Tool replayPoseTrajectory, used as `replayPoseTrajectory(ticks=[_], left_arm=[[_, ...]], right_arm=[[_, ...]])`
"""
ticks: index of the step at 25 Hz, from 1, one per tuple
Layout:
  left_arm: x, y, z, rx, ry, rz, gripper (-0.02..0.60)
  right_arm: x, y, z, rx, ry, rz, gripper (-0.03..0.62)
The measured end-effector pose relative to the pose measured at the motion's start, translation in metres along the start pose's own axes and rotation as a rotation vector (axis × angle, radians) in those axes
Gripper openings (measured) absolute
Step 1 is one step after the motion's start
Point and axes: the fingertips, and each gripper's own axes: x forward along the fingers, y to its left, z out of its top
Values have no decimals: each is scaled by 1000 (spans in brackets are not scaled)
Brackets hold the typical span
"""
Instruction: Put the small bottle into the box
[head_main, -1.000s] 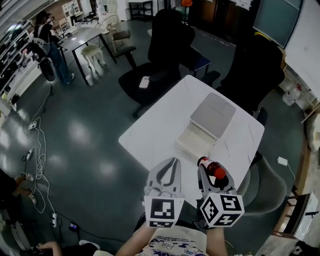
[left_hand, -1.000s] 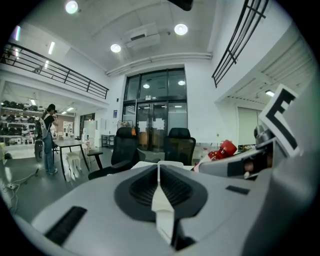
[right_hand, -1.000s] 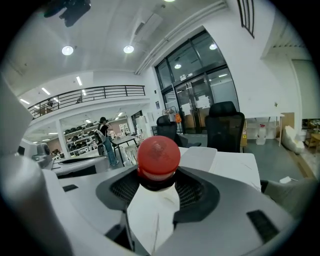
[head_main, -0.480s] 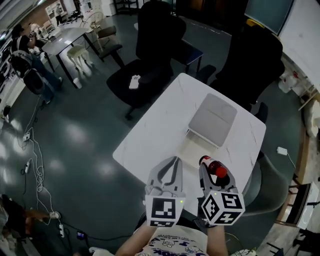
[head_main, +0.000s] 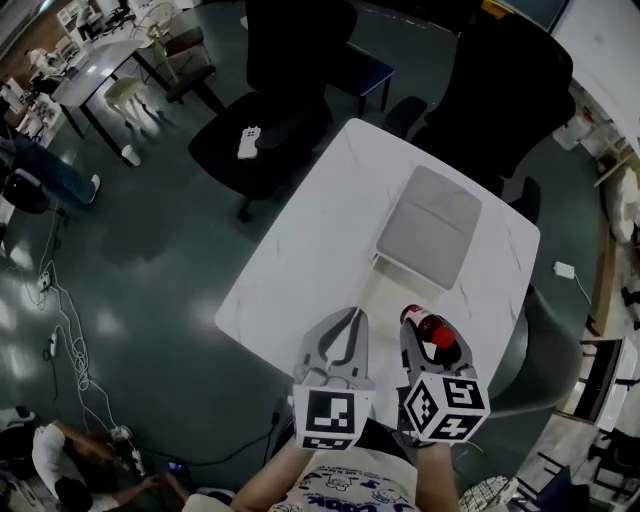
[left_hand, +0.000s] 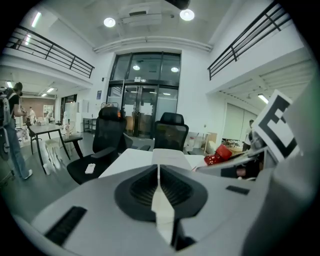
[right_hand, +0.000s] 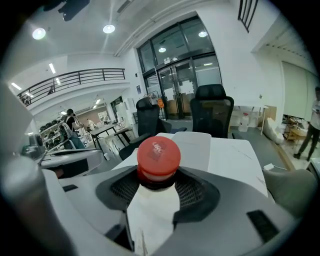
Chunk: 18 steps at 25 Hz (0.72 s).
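Note:
The small bottle (head_main: 428, 328) has a red cap and dark contents, and my right gripper (head_main: 432, 342) is shut on it just below the cap (right_hand: 158, 157). It hangs over the near part of the white table (head_main: 300, 260). The box (head_main: 383, 288) stands open just beyond it, with its grey lid (head_main: 430, 225) folded back. My left gripper (head_main: 346, 318) is beside the right one, shut with nothing between its jaws (left_hand: 158, 172). In the left gripper view the bottle (left_hand: 220, 156) shows to the right and the box (left_hand: 169, 157) lies straight ahead.
Two black office chairs (head_main: 270, 110) (head_main: 500, 90) stand at the table's far side. A small white device (head_main: 247, 142) lies on the left seat. A grey chair (head_main: 525, 375) is at the near right. Cables and a person (head_main: 60, 470) are on the floor to the left.
The head view has swung, so the table and chairs shifted in the picture. Both grippers stay side by side, with the bottle still held near the box.

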Motion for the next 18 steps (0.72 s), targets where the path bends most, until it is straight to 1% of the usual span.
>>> replayPoseTrajectory(ticks=[4,10,18], left_arm=[[16,12,-9,-15,46,-24,20],[38,25,-25,-37,92,-48,20],[58,33,-47,-50,154,-75,20]], right_arm=[[18,-3,-7,17,54,-32,227],[45,-10,-19,37,108,-66,227],[72,-15,-36,57,173,-87,227]])
